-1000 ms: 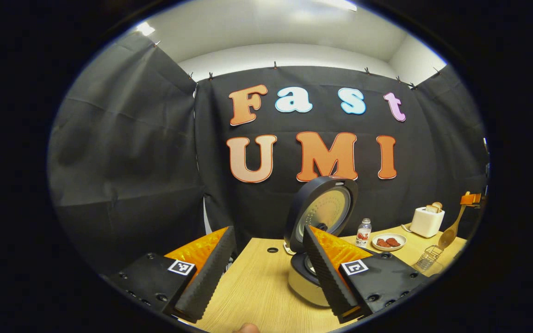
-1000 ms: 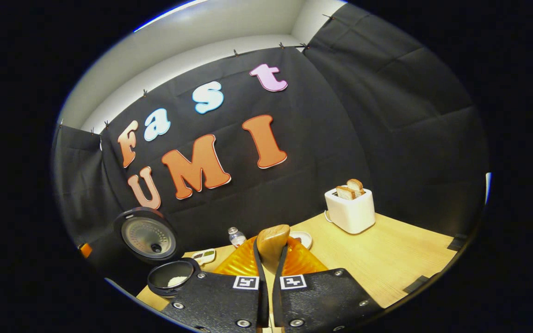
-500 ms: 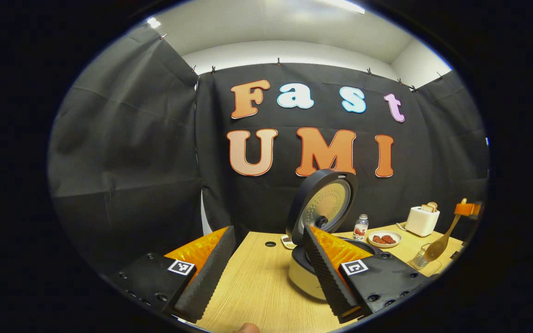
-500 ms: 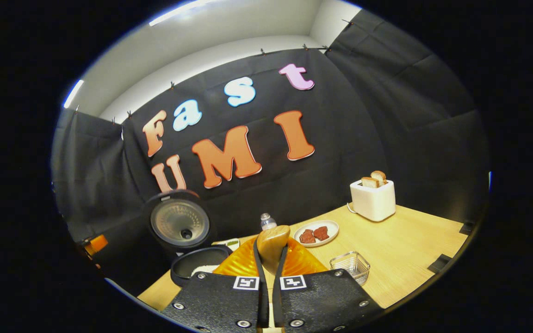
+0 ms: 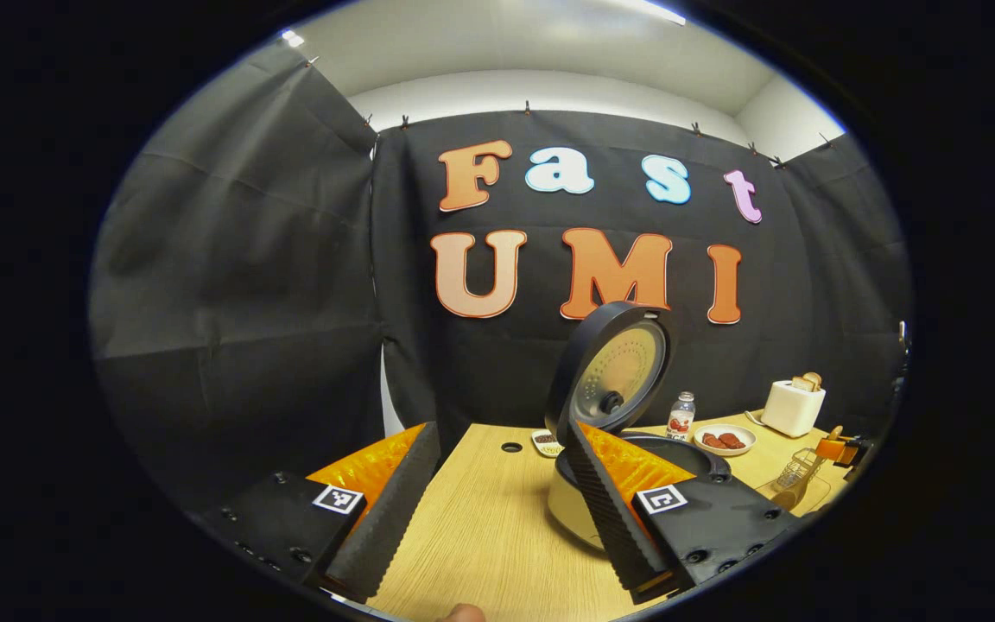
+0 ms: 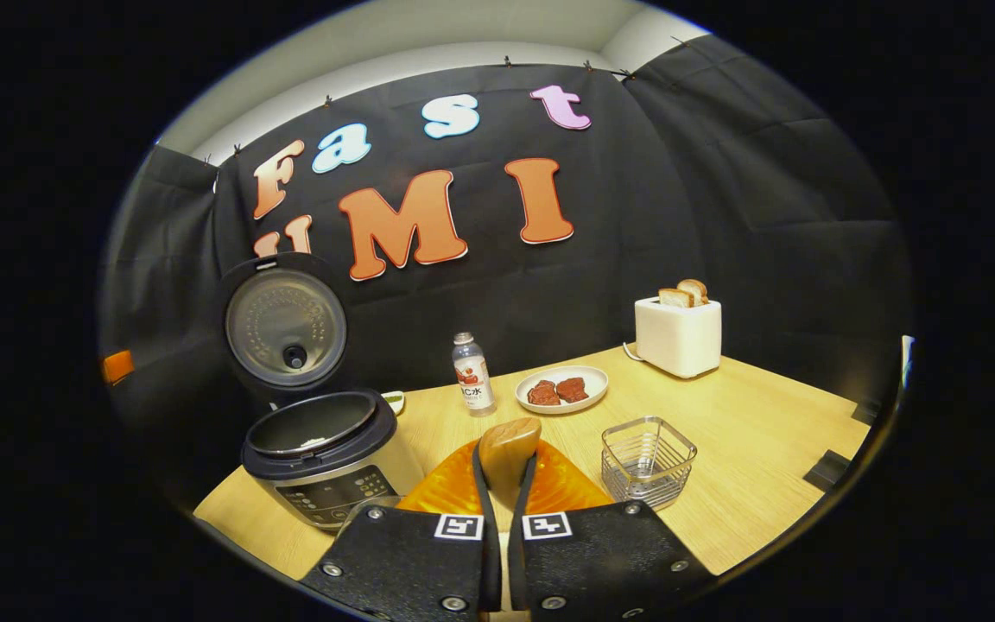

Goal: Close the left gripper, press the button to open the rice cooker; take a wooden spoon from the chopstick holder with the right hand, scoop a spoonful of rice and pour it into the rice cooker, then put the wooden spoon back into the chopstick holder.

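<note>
Your rice cooker (image 6: 325, 458) already stands open at the left of the table (image 6: 765, 432), its lid (image 6: 284, 326) tipped up against the black wall, so the button press looks done. Your left gripper (image 5: 497, 505) holds nothing, its fingers spread wide over the near left part of the table with the cooker just beyond its right finger. Your right gripper (image 6: 502, 518) is clamped tight on the wooden spoon (image 6: 508, 449), whose rounded end sticks out between the two fingers and points toward the far side. I cannot tell from either view whether any rice sits in the spoon, and the cooker's pot looks dark inside from here, so the pour is hard to confirm. The chopstick holder (image 6: 646, 462), a small wire basket, stands to the right of the spoon and near you, with the plate (image 6: 561, 390), the bottle (image 6: 471, 374) and the toaster (image 6: 678, 331) farther back. Judging by this, what is left for you is to set the spoon into that basket and let go.
</note>
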